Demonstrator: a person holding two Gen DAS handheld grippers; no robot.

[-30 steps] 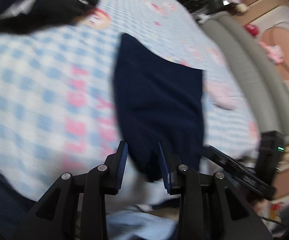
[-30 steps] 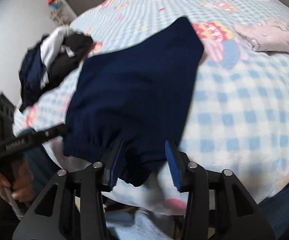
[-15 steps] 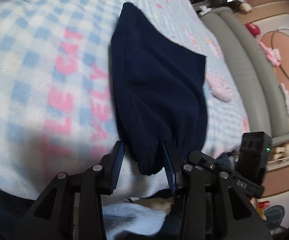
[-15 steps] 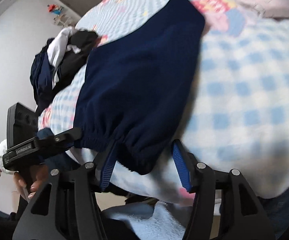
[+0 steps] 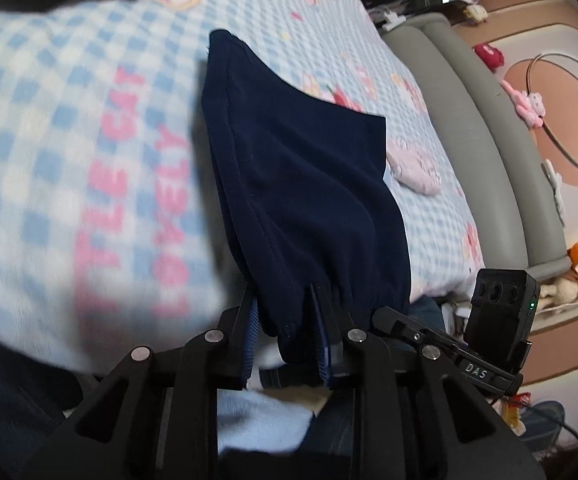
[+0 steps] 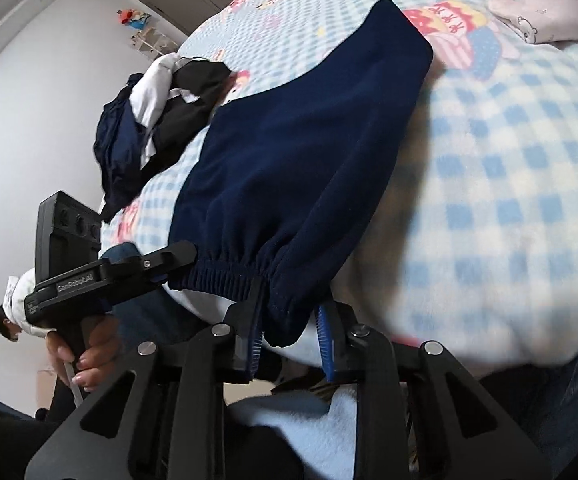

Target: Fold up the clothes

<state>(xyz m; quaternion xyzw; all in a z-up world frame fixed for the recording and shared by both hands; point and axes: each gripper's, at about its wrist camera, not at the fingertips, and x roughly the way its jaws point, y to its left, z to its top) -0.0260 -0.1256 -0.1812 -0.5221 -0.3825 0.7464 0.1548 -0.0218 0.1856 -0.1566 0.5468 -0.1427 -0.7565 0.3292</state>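
Observation:
A navy blue garment [image 5: 305,184] with an elastic waistband lies lengthwise on the checked bed blanket [image 5: 69,152], its waistband hanging over the near edge. My left gripper [image 5: 287,320] is closed on the left corner of the waistband. My right gripper [image 6: 291,324] is closed on the right corner of the same waistband [image 6: 249,276]. The garment also shows in the right wrist view [image 6: 301,152]. The left gripper is seen from the side in the right wrist view [image 6: 161,260], gripping the band's other end.
A pile of dark and white clothes [image 6: 157,116] lies on the blanket to the left. A small folded pink garment [image 5: 413,168] lies to the right, also shown in the right wrist view [image 6: 545,12]. A grey padded bed frame [image 5: 477,128] runs along the right side.
Both grippers have closed in on the waistband corners and now pinch them. The waistband edge has lifted slightly off the bed's near edge.

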